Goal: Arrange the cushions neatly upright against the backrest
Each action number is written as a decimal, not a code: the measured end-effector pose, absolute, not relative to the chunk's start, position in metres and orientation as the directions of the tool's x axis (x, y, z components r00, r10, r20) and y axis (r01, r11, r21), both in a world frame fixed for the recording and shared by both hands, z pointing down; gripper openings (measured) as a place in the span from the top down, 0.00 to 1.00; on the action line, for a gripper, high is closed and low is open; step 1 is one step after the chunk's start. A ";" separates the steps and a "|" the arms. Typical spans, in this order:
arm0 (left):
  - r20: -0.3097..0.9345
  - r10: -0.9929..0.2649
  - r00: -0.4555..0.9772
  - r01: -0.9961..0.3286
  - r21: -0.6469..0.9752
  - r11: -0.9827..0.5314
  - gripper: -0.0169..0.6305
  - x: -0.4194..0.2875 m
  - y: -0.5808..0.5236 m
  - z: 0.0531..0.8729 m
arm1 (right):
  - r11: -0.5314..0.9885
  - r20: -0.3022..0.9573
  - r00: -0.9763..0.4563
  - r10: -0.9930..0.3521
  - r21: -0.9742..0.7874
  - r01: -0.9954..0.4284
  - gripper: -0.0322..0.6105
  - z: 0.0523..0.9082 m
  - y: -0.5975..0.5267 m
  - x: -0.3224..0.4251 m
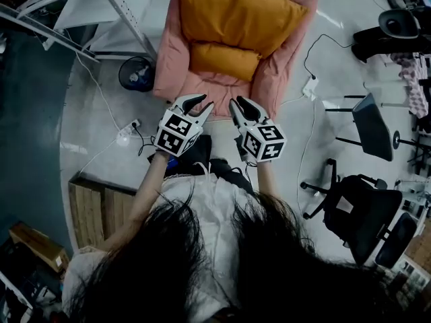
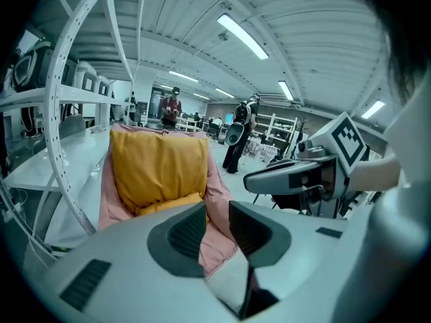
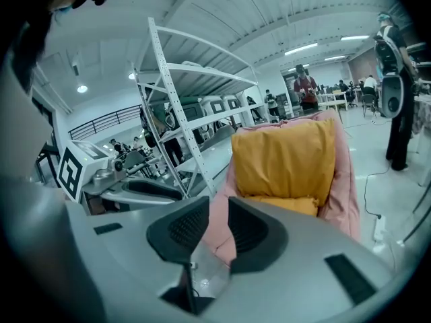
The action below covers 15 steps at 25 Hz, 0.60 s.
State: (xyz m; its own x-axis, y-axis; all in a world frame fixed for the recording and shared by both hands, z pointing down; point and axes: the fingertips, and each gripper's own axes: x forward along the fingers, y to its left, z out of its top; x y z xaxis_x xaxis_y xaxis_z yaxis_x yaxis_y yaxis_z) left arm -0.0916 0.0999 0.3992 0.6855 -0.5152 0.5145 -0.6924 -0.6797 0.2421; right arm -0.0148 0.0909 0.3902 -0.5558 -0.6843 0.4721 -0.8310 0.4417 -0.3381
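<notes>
A pink armchair (image 1: 273, 79) stands ahead of me. A large orange cushion (image 1: 236, 12) leans upright against its backrest, and a smaller orange cushion (image 1: 225, 60) lies on the seat in front of it. My left gripper (image 1: 205, 101) and right gripper (image 1: 236, 101) hover side by side just before the chair's front edge, clear of both cushions. In the left gripper view the left gripper (image 2: 217, 210) shows a narrow gap with nothing in it, and the large cushion (image 2: 158, 167) lies beyond. The right gripper (image 3: 218, 207) is likewise slightly open and empty, facing the cushion (image 3: 286, 157).
A white metal shelf rack (image 1: 101, 5) stands left of the chair, with a dark round bin (image 1: 137, 73) beside it. Cables and a power strip (image 1: 310, 86) lie on the floor at right. Office chairs (image 1: 360, 210) stand at right, a wooden crate (image 1: 101, 210) at left. People stand far behind.
</notes>
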 end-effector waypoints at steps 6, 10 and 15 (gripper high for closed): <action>0.498 -0.560 0.662 -0.723 0.228 -0.652 0.79 -0.075 0.120 0.378 | 0.474 0.435 -0.584 -0.685 -0.344 -0.811 0.80 0.376 0.124 0.007; 0.484 -0.581 0.654 -0.736 0.234 -0.635 0.79 -0.055 0.150 0.366 | 0.482 0.407 -0.598 -0.690 -0.358 -0.800 0.80 0.368 0.160 0.026; 0.471 -0.592 0.654 -0.743 0.255 -0.619 0.79 -0.029 0.193 0.362 | 0.512 0.378 -0.619 -0.688 -0.352 -0.784 0.80 0.360 0.198 0.043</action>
State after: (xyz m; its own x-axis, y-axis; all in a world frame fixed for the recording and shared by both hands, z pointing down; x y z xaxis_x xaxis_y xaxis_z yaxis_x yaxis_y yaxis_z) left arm -0.0286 0.1930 0.3622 0.6543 -0.5918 0.4708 -0.7430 -0.6189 0.2548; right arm 0.0433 0.1978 0.3597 -0.6194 -0.6881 0.3779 -0.7836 0.5123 -0.3515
